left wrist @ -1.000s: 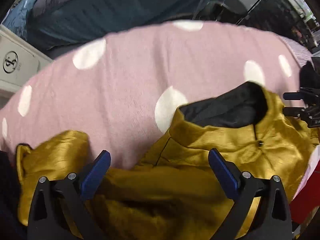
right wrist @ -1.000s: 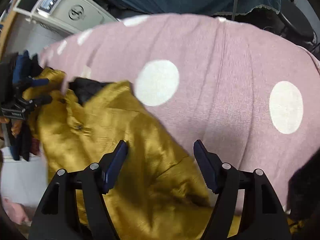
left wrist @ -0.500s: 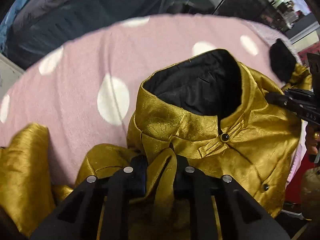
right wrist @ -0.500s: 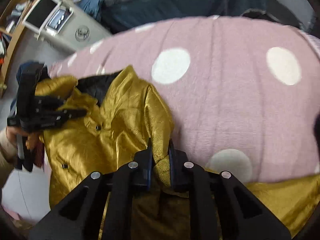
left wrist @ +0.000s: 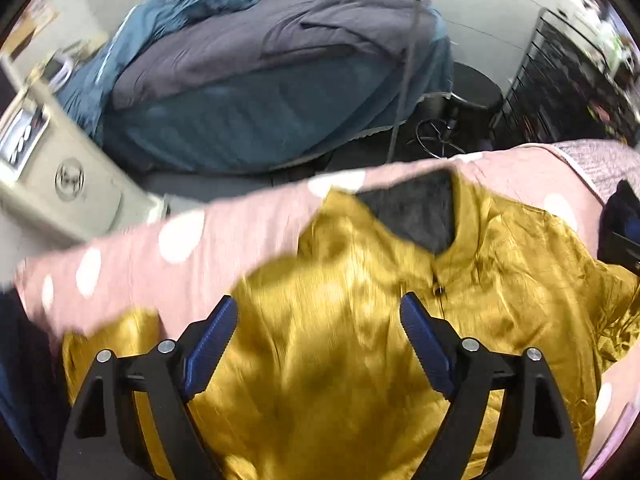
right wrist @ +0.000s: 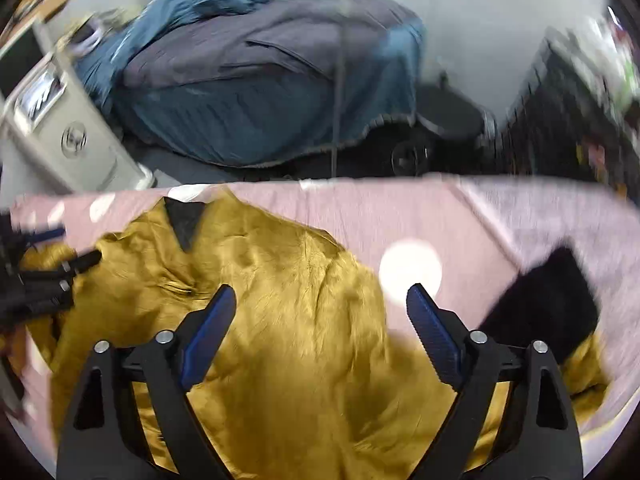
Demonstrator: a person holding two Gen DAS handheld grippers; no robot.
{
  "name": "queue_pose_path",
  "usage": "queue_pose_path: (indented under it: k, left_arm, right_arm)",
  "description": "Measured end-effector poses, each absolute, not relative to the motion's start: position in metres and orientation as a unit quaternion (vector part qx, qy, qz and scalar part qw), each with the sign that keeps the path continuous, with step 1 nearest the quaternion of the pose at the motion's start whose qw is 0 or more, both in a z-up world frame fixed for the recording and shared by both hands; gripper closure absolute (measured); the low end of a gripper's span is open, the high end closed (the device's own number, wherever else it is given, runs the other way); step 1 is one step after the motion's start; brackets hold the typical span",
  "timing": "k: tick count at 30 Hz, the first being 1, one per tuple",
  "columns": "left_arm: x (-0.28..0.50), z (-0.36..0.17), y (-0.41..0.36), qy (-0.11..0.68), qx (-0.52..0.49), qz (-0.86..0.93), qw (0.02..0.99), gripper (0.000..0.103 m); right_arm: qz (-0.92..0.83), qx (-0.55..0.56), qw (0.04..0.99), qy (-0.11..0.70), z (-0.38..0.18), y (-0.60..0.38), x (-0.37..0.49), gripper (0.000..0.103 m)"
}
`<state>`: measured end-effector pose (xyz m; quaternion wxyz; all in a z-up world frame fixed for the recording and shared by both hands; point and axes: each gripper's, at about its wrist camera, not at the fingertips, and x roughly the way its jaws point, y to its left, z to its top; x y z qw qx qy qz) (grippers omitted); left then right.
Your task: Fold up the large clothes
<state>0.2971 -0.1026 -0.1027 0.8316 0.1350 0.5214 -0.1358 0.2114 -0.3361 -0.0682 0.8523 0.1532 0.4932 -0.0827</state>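
Note:
A golden-yellow satin jacket (left wrist: pixel 360 320) with a black lining at the collar (left wrist: pixel 420 216) lies spread on a pink cloth with white dots (left wrist: pixel 240 232). My left gripper (left wrist: pixel 316 308) hovers above its front, jaws opening wide, with nothing between the blue pads (left wrist: pixel 212 340). My right gripper (right wrist: pixel 320 296) hangs over the jacket (right wrist: pixel 280 300) too, jaws opening and empty. A black cuff (right wrist: pixel 548 304) of the sleeve lies to its right. Each gripper shows at the edge of the other's view: the right gripper (left wrist: pixel 620 236) and the left gripper (right wrist: pixel 48 276).
Beyond the pink cloth (right wrist: pixel 400 208) stands a bed with blue and grey bedding (left wrist: pixel 260 80). A white appliance with a round logo (left wrist: pixel 68 180) is at the left. At the right stand a dark rack (left wrist: pixel 560 80) and a black stool (left wrist: pixel 472 88).
Half a second ago both grippers were shut on folds of the jacket. Both have since let go, opened wide and risen, and the jacket has dropped onto the cloth.

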Motion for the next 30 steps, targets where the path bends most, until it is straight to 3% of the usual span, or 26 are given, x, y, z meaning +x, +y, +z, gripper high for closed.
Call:
queue_pose_path:
  k: [1, 6, 13, 14, 17, 20, 30]
  left_arm:
    - [0.297, -0.100, -0.093, 0.522, 0.122, -0.135, 0.833, 0.012]
    - [0.208, -0.104, -0.041, 0.532, 0.087, -0.113, 0.835, 0.010]
    - [0.093, -0.161, 0.019, 0.620, 0.096, -0.050, 0.777, 0.009]
    - [0.083, -0.175, 0.025, 0.638, 0.094, -0.042, 0.763, 0.008]
    - [0.071, -0.204, 0.033, 0.665, 0.094, -0.040, 0.740, 0.005]
    - [0.072, -0.207, 0.036, 0.640, 0.080, -0.043, 0.763, 0.005]
    - [0.088, -0.211, 0.042, 0.658, 0.076, -0.042, 0.748, 0.005]
  right_arm:
    - [-0.083, 0.170, 0.850, 0.491, -0.070, -0.337, 0.199, 0.017]
    - [-0.028, 0.165, 0.822, 0.545, -0.099, -0.297, 0.120, 0.017]
    - [0.018, 0.025, 0.749, 0.662, -0.161, -0.211, 0.020, 0.017]
    - [0.015, 0.020, 0.733, 0.680, -0.171, -0.207, 0.013, 0.013]
    - [-0.007, 0.005, 0.706, 0.708, -0.192, -0.202, 0.003, 0.006]
    - [-0.013, -0.003, 0.698, 0.716, -0.197, -0.197, 0.008, 0.006]
    - [-0.063, 0.047, 0.693, 0.717, -0.197, -0.197, 0.049, 0.004]
